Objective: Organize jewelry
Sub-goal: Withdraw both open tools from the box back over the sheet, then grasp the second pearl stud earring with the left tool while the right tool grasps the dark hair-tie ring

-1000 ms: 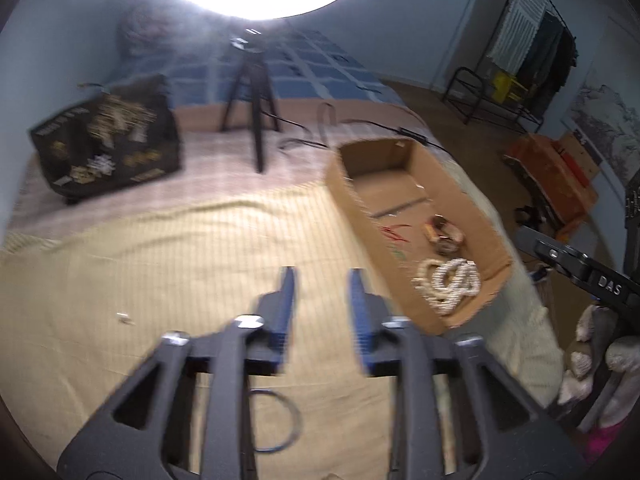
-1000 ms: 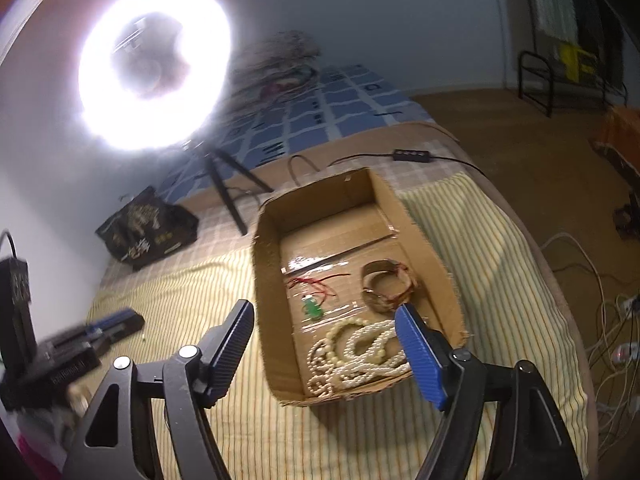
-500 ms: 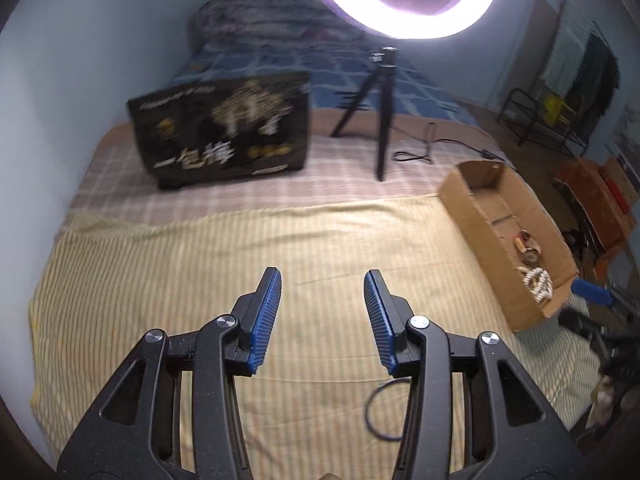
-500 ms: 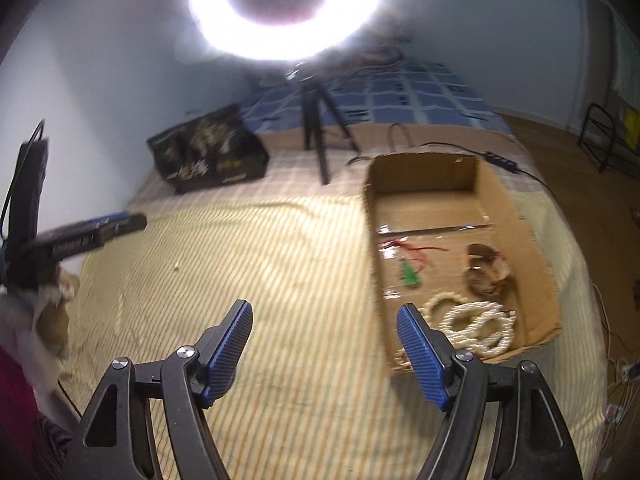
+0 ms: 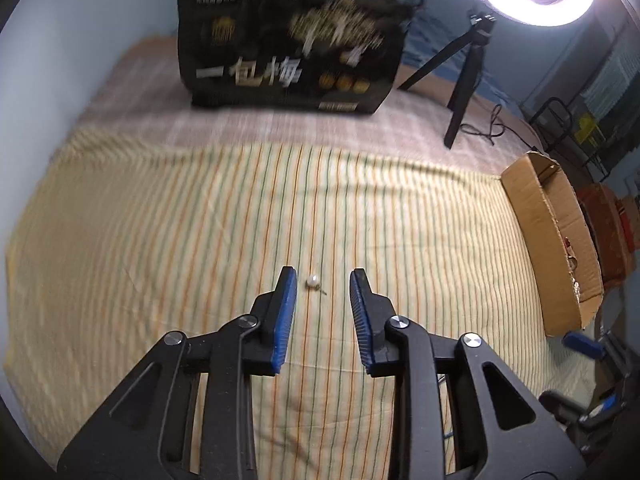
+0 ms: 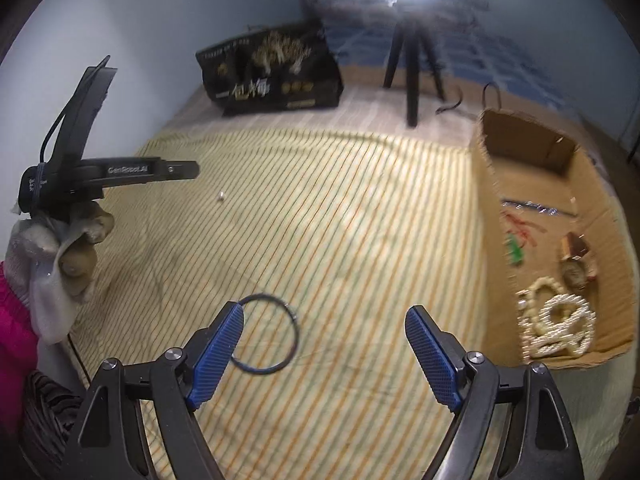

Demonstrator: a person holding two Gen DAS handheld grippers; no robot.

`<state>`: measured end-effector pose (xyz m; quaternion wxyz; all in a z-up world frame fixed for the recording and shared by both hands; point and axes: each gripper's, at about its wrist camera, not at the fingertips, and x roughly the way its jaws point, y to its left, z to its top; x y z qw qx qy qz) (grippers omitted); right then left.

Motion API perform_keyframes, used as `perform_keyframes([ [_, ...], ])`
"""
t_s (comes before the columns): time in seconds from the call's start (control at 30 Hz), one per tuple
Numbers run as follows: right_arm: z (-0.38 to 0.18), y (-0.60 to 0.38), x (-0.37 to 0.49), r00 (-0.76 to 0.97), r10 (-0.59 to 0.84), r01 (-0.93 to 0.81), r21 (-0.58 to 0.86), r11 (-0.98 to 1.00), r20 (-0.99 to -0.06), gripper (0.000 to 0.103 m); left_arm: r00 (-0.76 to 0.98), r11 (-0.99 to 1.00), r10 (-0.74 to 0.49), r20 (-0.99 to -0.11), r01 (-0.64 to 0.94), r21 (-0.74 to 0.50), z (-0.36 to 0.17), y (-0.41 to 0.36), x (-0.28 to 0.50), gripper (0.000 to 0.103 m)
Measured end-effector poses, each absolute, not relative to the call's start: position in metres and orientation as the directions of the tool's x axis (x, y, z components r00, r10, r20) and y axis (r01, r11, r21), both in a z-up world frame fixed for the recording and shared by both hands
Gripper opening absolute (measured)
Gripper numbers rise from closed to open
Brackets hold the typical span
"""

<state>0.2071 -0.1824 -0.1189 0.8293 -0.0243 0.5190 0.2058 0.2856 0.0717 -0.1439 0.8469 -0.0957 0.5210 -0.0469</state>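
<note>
Just ahead of the left tool [image 5: 322, 280], spread and empty, lies a small white pearl earring [image 5: 312, 280] on the striped bedsheet [image 5: 160, 240].

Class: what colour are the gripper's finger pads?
Blue pads, ridged; clearest in the right wrist view.

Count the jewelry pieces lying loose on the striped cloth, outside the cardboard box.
2. A pearl earring lies just ahead of the open left gripper. A dark ring bangle lies beside the right gripper's left finger. Small pieces may escape these blurred views.
</note>
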Motion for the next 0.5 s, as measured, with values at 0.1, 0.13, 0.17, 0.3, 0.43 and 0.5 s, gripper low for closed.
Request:
perform_keyframes([
  [0.1,-0.131,-0.174,0.211,0.324,0.331,-0.369,0.204,0.907,-0.886,0.085,0.422,0.966,-0.214,-0.881,-0.041,-0.255,-0.153,0.073,0.290,0.023],
  [0.13,-0.135,-0.172,0.212,0.306,0.341,-0.372,0.218,0.902,-0.889,0.084,0.415,0.965,-0.218,-0.883,-0.047,-0.260,-0.155,0.073,0.292,0.021],
  [0.17,-0.139,-0.169,0.213,0.290,0.344,-0.375,0.225,0.899,-0.893,0.081,0.408,0.964,-0.216,-0.887,-0.056,-0.260,-0.158,0.072,0.293,0.021],
  [0.3,-0.152,-0.160,0.214,0.247,0.344,-0.388,0.232,0.892,-0.906,0.071,0.389,0.963,-0.203,-0.898,-0.084,-0.255,-0.170,0.073,0.301,0.021],
  [0.43,-0.163,-0.158,0.217,0.218,0.338,-0.383,0.238,0.892,-0.916,0.058,0.372,0.958,-0.213,-0.904,-0.104,-0.268,-0.180,0.075,0.306,0.021],
  [0.5,-0.167,-0.160,0.219,0.207,0.339,-0.375,0.245,0.894,-0.918,0.051,0.366,0.960,-0.203,-0.908,-0.109,-0.258,-0.184,0.074,0.308,0.020],
])
